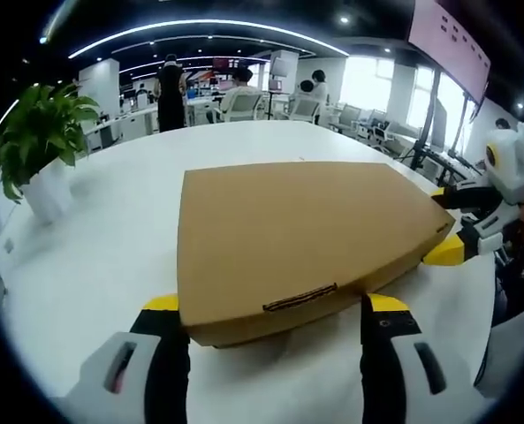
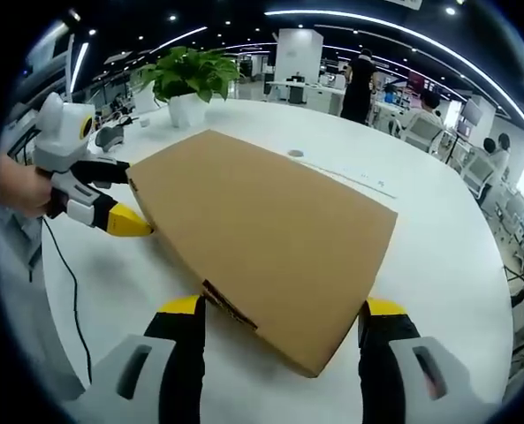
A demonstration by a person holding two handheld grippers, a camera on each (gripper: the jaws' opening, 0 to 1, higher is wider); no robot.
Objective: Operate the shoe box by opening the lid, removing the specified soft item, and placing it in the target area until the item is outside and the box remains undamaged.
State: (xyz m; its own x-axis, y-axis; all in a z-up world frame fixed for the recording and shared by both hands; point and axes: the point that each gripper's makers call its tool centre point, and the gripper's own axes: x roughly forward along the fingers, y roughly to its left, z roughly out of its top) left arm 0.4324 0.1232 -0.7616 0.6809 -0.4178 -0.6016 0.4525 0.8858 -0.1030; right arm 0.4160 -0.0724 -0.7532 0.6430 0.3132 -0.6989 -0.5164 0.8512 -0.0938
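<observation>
A broad white table (image 1: 111, 230) runs across both views, with bare surface open all round the box: a wide stretch toward the upper left of the left gripper view, and in the right gripper view a long sweep on the right side out to the table's curved far edge. The brown cardboard shoe box (image 1: 288, 234) lies flat at the centre of each frame, its lid down and closed, so nothing of its contents can be seen. In the left gripper view a slotted tab shows on its near lower edge, and the box's near corner sits between the left gripper (image 1: 275, 314)'s two yellow-tipped jaws, which stand wide apart and grip nothing. The right gripper (image 2: 279, 309) is likewise spread wide, its jaws to either side of the box's near corner, with nothing held; a dark printed strip marks that near edge. Each view catches the other tool: at the right edge of the left gripper view the right gripper's yellow tip lies at the box's far right corner, seemingly touching it; at the left of the right gripper view the left gripper's yellow tip meets the box's left corner, held by a person's hand (image 2: 18, 190), with a thin black cable (image 2: 67, 291) trailing down over the table. A potted plant (image 1: 36, 146) in a white pot stands at the upper left of the left gripper view and top centre-left of the right gripper view. Office desks, chairs and people fill the background.
</observation>
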